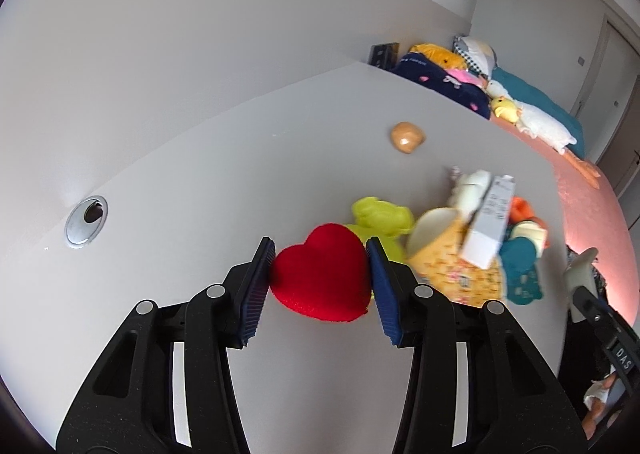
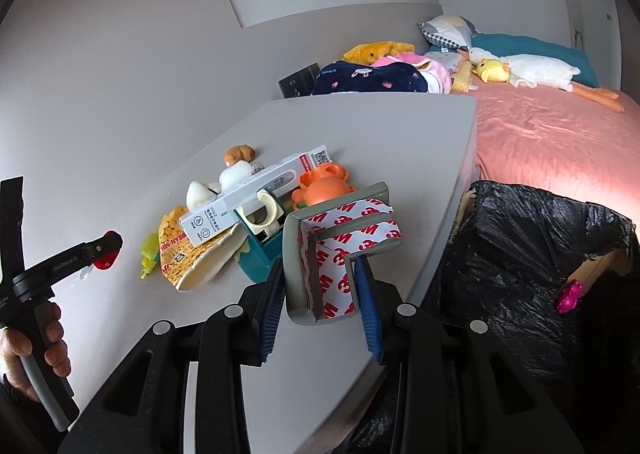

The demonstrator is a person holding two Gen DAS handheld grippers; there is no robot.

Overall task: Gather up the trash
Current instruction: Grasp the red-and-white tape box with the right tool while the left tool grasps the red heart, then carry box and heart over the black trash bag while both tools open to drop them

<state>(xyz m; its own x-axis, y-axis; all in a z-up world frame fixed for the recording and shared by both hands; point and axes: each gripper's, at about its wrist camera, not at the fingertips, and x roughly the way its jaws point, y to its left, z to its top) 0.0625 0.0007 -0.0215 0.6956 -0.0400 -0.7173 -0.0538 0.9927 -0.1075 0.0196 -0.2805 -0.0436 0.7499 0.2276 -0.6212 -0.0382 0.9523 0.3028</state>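
The left gripper (image 1: 320, 274) clamps a red heart (image 1: 320, 274) pointing toward it, while the right gripper (image 2: 318, 286) pinches a grey corner guard (image 2: 320, 250) upright near the desk's (image 2: 360, 126) bin-side edge.

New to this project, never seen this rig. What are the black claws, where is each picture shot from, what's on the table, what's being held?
There is no robot arm. A person carries two handheld two-finger grippers, each with a fisheye camera looking forward along its fingers.

The left wrist view shows the left gripper closed on a red plush heart above the grey tabletop.

The right wrist view shows the right gripper closed on a grey foam corner guard with red-and-white 3M backing. At that picture's left edge, the person's hand grips the other tool's handle.

On the table lies a pile: a white thermometer box, a yellow snack bag, an orange plastic toy and a teal tape dispenser. To the right stands a bin lined with a black bag, probably where the trash goes.
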